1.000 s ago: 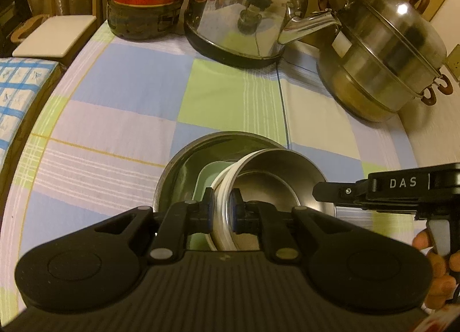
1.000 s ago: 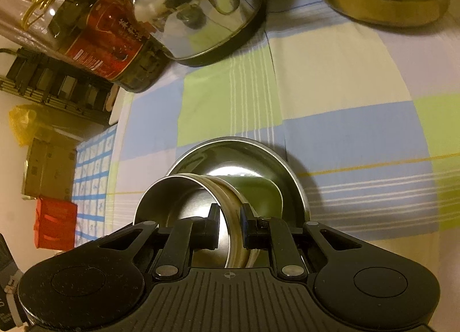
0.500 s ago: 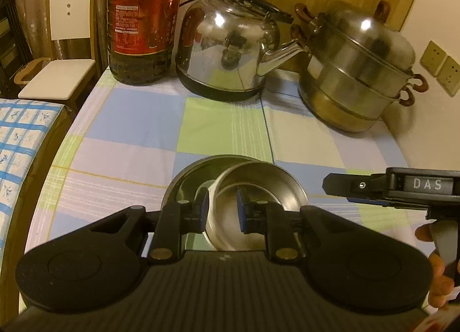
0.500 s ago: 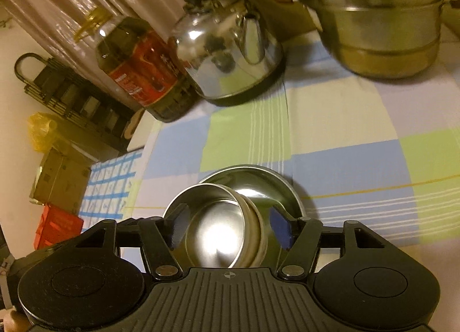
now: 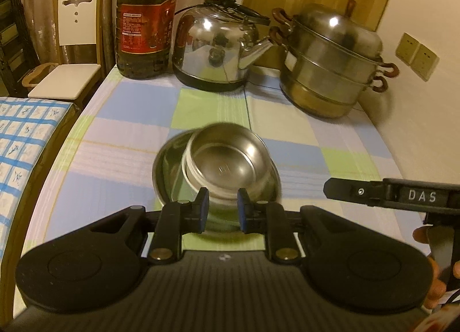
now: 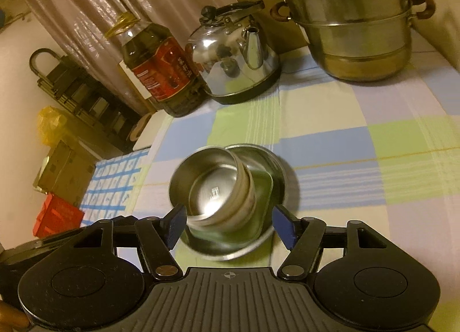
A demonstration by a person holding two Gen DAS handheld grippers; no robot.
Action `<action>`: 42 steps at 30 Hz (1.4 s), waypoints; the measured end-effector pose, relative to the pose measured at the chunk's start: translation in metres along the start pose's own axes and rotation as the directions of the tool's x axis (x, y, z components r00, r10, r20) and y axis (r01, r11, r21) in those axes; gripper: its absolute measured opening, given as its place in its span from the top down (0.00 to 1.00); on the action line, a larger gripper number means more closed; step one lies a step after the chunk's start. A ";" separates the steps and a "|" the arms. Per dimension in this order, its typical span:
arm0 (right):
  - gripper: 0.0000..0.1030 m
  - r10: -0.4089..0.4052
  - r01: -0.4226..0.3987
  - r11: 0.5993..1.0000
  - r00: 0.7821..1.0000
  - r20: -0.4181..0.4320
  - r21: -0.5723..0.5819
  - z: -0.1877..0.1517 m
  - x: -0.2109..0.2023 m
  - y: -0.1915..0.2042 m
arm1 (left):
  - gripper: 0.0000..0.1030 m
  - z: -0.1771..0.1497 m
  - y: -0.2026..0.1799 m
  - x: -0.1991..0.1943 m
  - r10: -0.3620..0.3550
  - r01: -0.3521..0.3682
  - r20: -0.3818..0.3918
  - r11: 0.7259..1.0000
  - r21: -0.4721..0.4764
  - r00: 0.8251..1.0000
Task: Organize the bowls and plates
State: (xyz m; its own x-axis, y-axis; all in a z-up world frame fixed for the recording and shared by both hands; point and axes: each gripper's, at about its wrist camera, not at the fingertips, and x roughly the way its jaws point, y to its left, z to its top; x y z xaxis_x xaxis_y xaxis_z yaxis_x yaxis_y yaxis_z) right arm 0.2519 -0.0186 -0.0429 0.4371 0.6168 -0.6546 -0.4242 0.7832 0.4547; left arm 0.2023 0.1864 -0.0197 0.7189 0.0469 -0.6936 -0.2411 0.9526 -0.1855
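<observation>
A small steel bowl with a white outer shell lies tilted inside a wide steel plate on the checked tablecloth. A green square dish shows under the bowl in the plate. My left gripper hangs just in front of the bowl, pads a narrow gap apart with nothing pressed between them. My right gripper is set back from the stack, its jaws opening wide and touching nothing. Its finger reaches in from the right, with a person's hand behind it.
At the back of the table stand an oil bottle, a steel kettle and a stacked steamer pot. A white chair and a blue checked surface lie left of the table. A wall with sockets runs along the right.
Both grippers were shut on the small bowl's rim and have let go. They drew back and upward, the right opening wide. The bowl now rests tilted in the plate.
</observation>
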 end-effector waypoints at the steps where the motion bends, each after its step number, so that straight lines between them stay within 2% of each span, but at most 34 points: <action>1: 0.36 -0.005 0.005 1.000 1.000 0.005 -0.010 -0.008 -0.007 0.000 | 0.82 -0.007 -0.005 -0.006 -0.001 0.001 0.002 1.000 0.002 1.000; 12: 0.35 -0.065 0.067 0.994 0.998 0.017 -0.081 -0.095 -0.077 -0.002 | 0.81 -0.085 -0.048 -0.069 -0.004 0.004 -0.010 0.999 0.054 1.000; 20: 0.35 -0.108 0.107 0.991 0.994 0.000 -0.086 -0.138 -0.108 -0.009 | 0.79 -0.125 -0.073 -0.094 -0.020 0.023 -0.038 0.994 0.108 0.999; 31: 0.35 -0.172 0.168 0.980 0.985 -0.031 -0.102 -0.178 -0.126 -0.005 | 0.79 -0.155 -0.080 -0.098 -0.077 0.091 -0.104 0.987 0.135 0.992; 42: 0.35 -0.221 0.216 0.972 0.974 -0.049 -0.095 -0.196 -0.126 0.006 | 0.79 -0.165 -0.072 -0.103 -0.112 0.131 -0.127 0.980 0.151 0.986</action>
State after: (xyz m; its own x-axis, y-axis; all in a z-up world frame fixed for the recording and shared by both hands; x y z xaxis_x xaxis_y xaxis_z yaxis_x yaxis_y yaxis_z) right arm 0.0393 -0.1072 -0.0760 0.4805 0.4237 -0.7678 -0.3936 0.8866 0.2429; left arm 0.0377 0.0637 -0.0495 0.6527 -0.0986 -0.7512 -0.0435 0.9850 -0.1671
